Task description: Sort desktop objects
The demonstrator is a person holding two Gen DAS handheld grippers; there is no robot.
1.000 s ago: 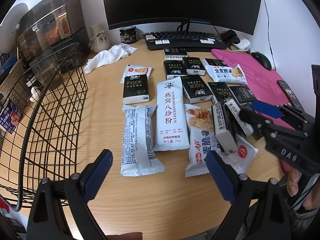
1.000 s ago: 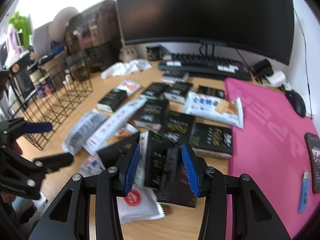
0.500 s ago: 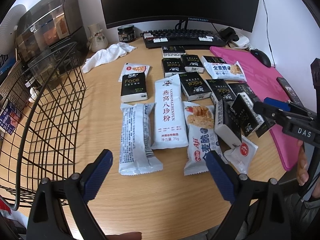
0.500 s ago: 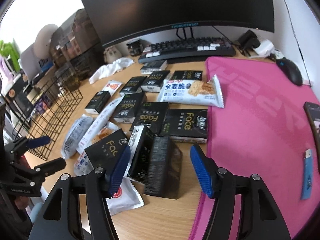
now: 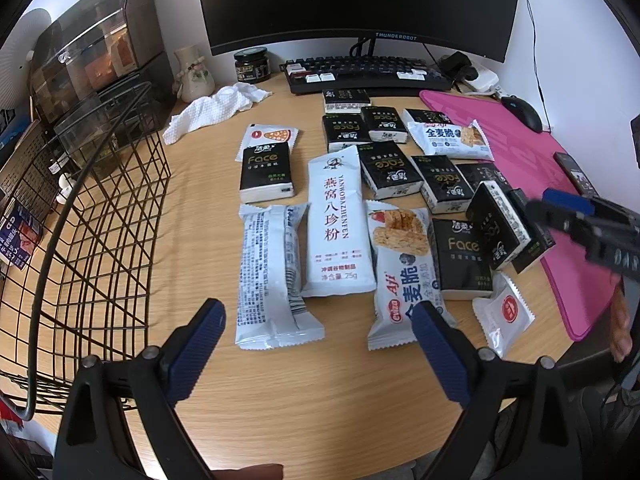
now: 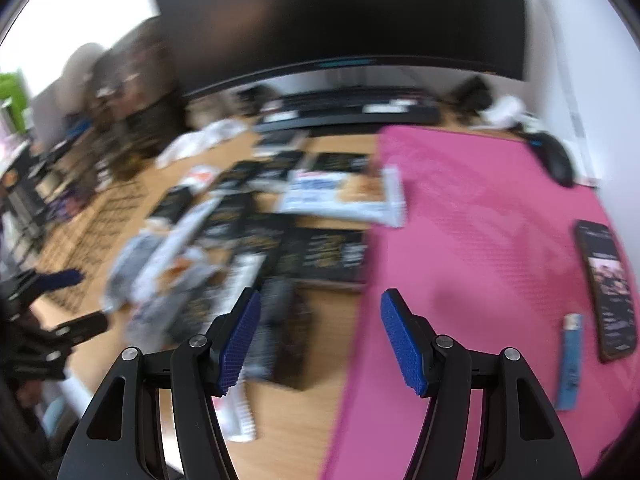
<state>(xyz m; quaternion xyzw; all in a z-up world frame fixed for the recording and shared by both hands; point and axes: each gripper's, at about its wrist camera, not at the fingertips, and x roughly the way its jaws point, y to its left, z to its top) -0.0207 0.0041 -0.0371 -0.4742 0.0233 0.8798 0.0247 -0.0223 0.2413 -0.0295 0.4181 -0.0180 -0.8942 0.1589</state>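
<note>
A: Left view?
B: The left gripper (image 5: 316,350) is spread wide, holding nothing, over bare desk (image 5: 320,408); snack packets (image 5: 340,220) lie just ahead, the wire basket (image 5: 80,240) alongside.
A: Right view?
B: Blurred. The right gripper (image 6: 320,344) gapes, unladen, at the pink mat (image 6: 480,240) edge.

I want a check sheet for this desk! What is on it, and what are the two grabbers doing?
Surface: wooden desk, pink mat at right.
Job's things: black Face packs, white snack packets, laid out; wire basket at left.
Clutter: white cloth, jar, phone, lighter.
Grippers: left gripper open, empty; right gripper open, empty.
Cables: monitor wire down the wall.
Surroundings: monitor, keyboard, mouse.
</note>
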